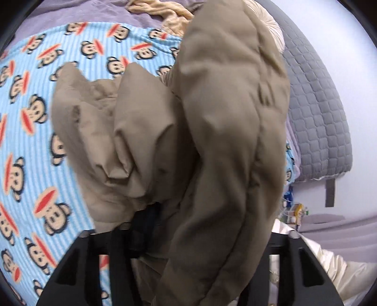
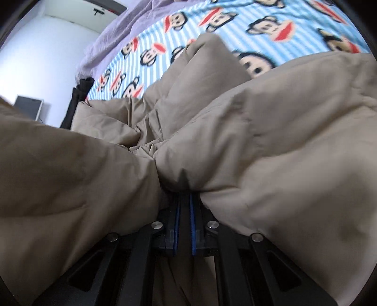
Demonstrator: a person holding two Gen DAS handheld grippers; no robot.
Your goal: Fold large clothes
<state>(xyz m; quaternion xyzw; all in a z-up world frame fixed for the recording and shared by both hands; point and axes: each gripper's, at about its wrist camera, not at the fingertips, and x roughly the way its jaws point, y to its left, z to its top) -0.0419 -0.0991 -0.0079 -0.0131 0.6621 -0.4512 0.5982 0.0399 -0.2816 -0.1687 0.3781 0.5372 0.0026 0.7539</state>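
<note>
A puffy tan padded jacket [image 1: 212, 131] hangs bunched in front of the left wrist camera, above the blue striped monkey-print blanket [image 1: 30, 131]. My left gripper [image 1: 150, 219] is shut on a fold of the jacket; the fabric hides most of its fingers. In the right wrist view the same jacket [image 2: 271, 146] fills the frame. My right gripper [image 2: 185, 188] is shut on a pinched seam of the jacket, its blue pads [image 2: 193, 219] close together with cloth between them.
The blanket [image 2: 212, 28] covers a bed with a lilac sheet [image 1: 94, 11]. A grey quilted headboard [image 1: 315, 122], a cream pillow [image 1: 275, 30] and beige clothing [image 1: 162, 11] lie at the far end. A white garment [image 1: 329, 266] lies at lower right. A monitor [image 2: 29, 106] stands by the wall.
</note>
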